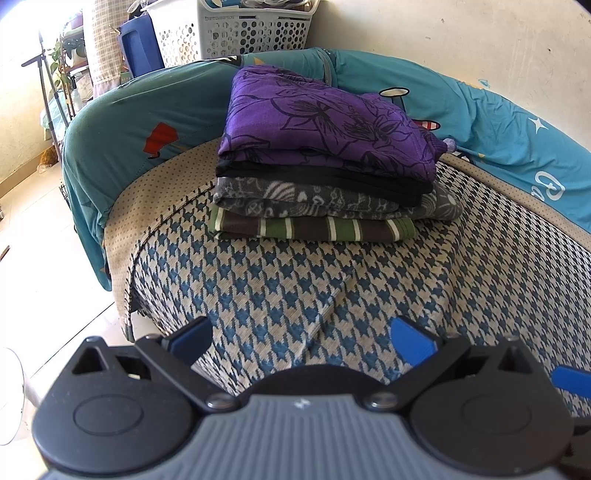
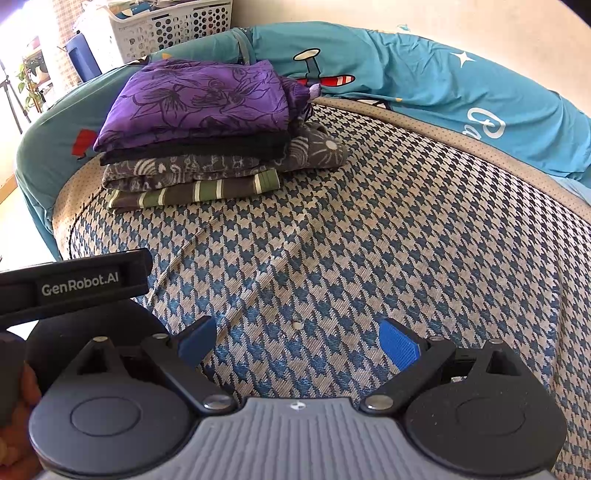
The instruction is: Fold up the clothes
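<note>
A stack of folded clothes [image 1: 321, 184] sits on the houndstooth-covered bed [image 1: 295, 288]. A purple floral garment [image 1: 325, 122] lies on top, then a black one, a grey patterned one [image 1: 332, 199] and a green striped one [image 1: 314, 229] at the bottom. My left gripper [image 1: 301, 339] is open and empty, low over the bed in front of the stack. In the right wrist view the stack [image 2: 199, 140] is at the upper left. My right gripper [image 2: 297, 341] is open and empty over bare bed cover [image 2: 369, 240]. The left gripper's body [image 2: 74, 284] shows at the left edge.
A teal bedsheet with cartoon prints [image 1: 498, 122] is bunched along the wall behind the stack. A white perforated laundry basket [image 1: 236, 29] and a blue bin [image 1: 138, 44] stand at the back left. The bed's edge drops to a pale floor [image 1: 48, 288] at the left.
</note>
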Motion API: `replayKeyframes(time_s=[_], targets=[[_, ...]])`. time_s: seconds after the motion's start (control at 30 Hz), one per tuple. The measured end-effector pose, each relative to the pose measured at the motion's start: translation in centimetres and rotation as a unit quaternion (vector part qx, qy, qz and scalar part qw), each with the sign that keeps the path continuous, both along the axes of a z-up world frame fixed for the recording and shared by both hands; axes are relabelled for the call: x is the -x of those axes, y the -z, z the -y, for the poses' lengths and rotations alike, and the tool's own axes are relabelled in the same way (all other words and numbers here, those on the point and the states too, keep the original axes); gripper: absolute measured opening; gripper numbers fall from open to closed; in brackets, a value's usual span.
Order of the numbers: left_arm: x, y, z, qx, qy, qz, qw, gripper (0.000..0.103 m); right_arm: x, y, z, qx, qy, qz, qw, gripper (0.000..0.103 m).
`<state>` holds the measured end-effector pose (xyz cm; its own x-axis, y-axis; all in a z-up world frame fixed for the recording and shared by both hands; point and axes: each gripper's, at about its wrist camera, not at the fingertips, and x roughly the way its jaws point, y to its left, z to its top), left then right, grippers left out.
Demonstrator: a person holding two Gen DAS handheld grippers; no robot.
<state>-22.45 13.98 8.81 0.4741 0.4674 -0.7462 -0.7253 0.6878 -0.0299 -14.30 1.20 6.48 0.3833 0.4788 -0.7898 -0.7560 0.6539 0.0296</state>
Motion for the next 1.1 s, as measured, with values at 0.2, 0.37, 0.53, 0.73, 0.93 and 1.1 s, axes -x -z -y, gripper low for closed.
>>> replayKeyframes(time_s=[0.2,0.37,0.53,0.73,0.93,1.1], targets=[[0.05,0.02,-0.03,0.000,0.000,0.001,1.0000,0.103,-0.01,0.02,0.04,0.000,0.000,-0.001,1.000,0.095],[0.06,-0.01,-0.06,0.001,0.000,0.001,1.0000,0.103,0.02,0.03,0.05,0.000,0.000,-0.001,1.000,0.095],[0.08,-0.02,-0.05,0.001,0.001,0.002,1.0000,0.103,0.01,0.01,0.16,0.000,0.001,-0.001,1.000,0.095],[-0.02,-0.03,-0.05,0.001,0.003,0.002,1.0000,0.103,0.08,-0.08,0.20,-0.001,0.000,-0.001,1.000,0.095],[-0.08,-0.07,0.02,0.000,0.003,0.001,1.0000,0.103,0.07,-0.26,0.37,-0.003,0.002,0.000,1.000,0.095],[-0.07,-0.07,-0.01,0.002,0.005,0.002,1.0000,0.103,0.11,-0.41,0.52,-0.004,0.001,0.001,1.000,0.095]])
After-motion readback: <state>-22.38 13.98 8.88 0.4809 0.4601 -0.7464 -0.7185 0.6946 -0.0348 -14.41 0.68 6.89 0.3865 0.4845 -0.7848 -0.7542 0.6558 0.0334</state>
